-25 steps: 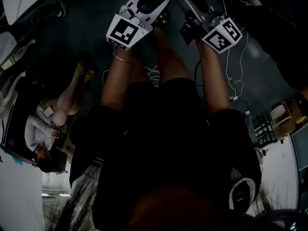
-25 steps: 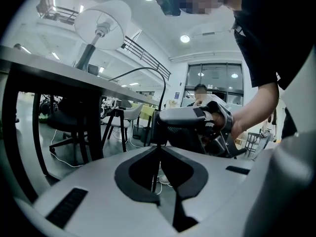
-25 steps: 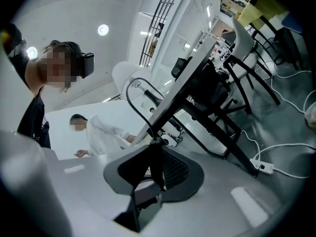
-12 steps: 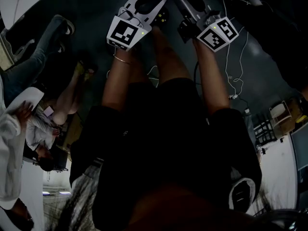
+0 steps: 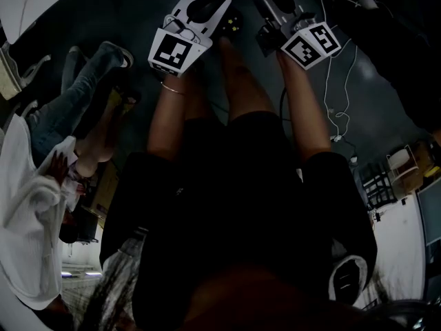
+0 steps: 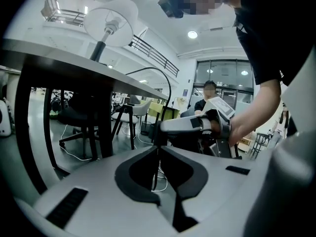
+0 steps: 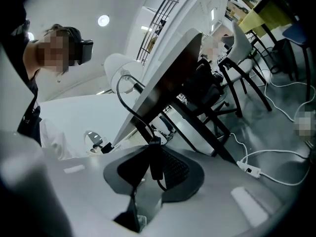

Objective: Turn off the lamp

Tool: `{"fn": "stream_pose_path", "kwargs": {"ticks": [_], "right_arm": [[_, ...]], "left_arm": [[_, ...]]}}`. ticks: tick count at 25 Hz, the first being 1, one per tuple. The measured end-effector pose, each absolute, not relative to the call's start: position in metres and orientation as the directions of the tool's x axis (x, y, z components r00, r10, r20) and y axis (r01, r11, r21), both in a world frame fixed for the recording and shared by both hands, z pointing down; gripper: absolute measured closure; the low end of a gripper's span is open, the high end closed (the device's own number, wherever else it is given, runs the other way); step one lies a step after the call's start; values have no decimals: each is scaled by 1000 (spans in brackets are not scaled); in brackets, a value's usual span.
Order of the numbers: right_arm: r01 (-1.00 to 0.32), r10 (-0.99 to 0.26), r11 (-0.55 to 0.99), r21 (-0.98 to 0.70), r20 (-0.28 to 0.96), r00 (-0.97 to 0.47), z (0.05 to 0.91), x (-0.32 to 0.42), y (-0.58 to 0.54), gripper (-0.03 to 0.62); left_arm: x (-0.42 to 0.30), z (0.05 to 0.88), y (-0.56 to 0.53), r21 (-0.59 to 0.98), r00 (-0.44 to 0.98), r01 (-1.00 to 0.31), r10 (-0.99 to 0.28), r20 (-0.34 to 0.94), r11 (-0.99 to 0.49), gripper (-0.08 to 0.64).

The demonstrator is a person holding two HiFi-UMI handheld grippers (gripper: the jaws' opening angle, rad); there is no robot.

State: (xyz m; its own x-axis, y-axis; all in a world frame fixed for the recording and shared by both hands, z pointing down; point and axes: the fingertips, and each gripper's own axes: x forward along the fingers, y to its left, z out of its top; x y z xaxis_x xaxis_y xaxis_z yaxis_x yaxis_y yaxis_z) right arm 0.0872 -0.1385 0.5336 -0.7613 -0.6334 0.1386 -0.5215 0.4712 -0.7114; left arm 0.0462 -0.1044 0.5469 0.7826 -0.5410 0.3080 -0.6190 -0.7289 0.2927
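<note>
- Lamp: white shade on a dark stem, standing on the table and seen from below the table edge.
- Black cord: arcs off the table and drops down between the two grippers.
- Left gripper: jaw tips pressed together, pinching the thin cord. The cord runs straight down between the dark pads.
- Right gripper: held just above the left one, jaws closed on the inline switch of the cord. The switch body sits upright between the pads.
- Head view: both forearms reach forward, and the marker cubes sit close together.
- White cable with a small block lies on the floor beyond.
- Person in white stands at the left.
</note>
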Motion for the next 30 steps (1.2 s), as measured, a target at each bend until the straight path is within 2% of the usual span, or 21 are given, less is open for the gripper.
{"fn": "stream_pose_path", "kwargs": {"ticks": [9,23,30], "right_arm": [[-553,-648,483,-679,147,-747,550,82,-141,526],[-660,-649,453,-600,285,-705,597,82,-132,526],[-660,-657,461,-593,273,-703,596,85,-137,528]], "left_arm": [[40,537,-104,312,769,-639,-576,277,-703,552],[19,527,-102,291,773,-633,-573,272,-717,554],[17,528,-104,287,767,-640,-578,277,-713,554]]}}
